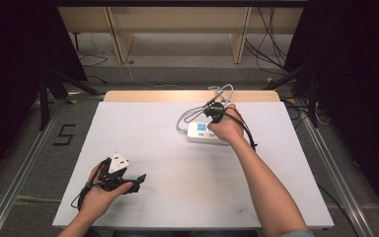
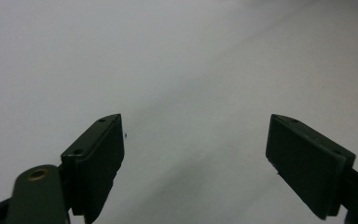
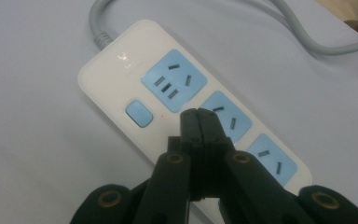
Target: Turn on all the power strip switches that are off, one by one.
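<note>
The power strip (image 1: pixel 203 133) lies right of centre in the high view on the white desk (image 1: pixel 177 192), its grey cord (image 1: pixel 183 118) looping toward the upper edge. The right gripper (image 3: pixel 200 116), jaws pressed together and empty, sits over the strip's middle socket. The left gripper (image 2: pixel 193 154), jaws spread wide, hovers at lower left above bare desk.
</note>
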Demonstrator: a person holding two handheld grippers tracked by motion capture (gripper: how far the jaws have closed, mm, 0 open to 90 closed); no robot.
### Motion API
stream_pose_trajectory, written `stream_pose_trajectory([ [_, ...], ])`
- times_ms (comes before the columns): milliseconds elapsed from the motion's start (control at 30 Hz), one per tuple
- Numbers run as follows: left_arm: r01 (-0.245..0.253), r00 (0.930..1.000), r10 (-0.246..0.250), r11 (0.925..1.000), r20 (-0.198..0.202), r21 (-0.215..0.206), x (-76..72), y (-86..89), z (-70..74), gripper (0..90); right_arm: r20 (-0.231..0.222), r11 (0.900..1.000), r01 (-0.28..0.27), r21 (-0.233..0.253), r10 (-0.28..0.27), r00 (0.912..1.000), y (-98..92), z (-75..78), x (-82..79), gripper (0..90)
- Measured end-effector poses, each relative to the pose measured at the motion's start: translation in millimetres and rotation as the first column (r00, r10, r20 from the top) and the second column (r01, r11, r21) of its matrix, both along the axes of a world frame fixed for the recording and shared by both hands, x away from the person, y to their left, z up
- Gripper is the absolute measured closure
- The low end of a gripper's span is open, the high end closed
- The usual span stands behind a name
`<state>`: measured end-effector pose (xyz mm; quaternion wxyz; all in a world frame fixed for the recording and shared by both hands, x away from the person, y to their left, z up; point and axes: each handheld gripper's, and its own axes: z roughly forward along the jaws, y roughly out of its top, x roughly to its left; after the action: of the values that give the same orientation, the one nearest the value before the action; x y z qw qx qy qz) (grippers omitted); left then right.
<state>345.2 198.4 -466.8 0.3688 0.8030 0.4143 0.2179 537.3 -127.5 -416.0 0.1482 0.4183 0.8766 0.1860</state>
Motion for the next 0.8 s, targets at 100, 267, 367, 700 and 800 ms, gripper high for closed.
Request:
stream_pose_trajectory([
  [100, -0.003, 1.0, 0.003, 1.0, -0.001, -0.001, 0.0, 0.0, 0.0, 19.2, -0.002, 1.0, 0.006, -0.004, -0.006, 1.0, -3.1, 0.3, 0.3, 90.0],
  [267, 0.0, 1.0, 0.0, 1.0, -0.001, 0.001, 0.2, 0.0, -0.1, 19.2, -0.007, 1.0, 0.015, -0.014, -0.015, 0.9999, -9.4, 0.1, 0.4, 90.0],
  [367, 0.004, 1.0, -0.004, 1.0, -0.003, 0.005, 0.1, -0.2, 0.0, 19.2, -0.008, 1.0, 0.025, -0.012, -0.025, 0.9996, -12.5, 1.2, 0.5, 90.0],
  [700, 0.0, 1.0, 0.0, 1.0, -0.001, 0.001, 0.0, -0.2, 0.0, 19.2, -0.017, 0.999, 0.039, -0.028, -0.039, 0.9991, -19.6, 2.3, 1.1, 90.0],
  [800, 0.0, 1.0, 0.0, 1.0, -0.001, 0.0, 0.1, -0.2, 0.0, 19.2, -0.023, 0.999, 0.045, -0.028, -0.046, 0.9987, -21.3, 2.7, 1.0, 90.0],
])
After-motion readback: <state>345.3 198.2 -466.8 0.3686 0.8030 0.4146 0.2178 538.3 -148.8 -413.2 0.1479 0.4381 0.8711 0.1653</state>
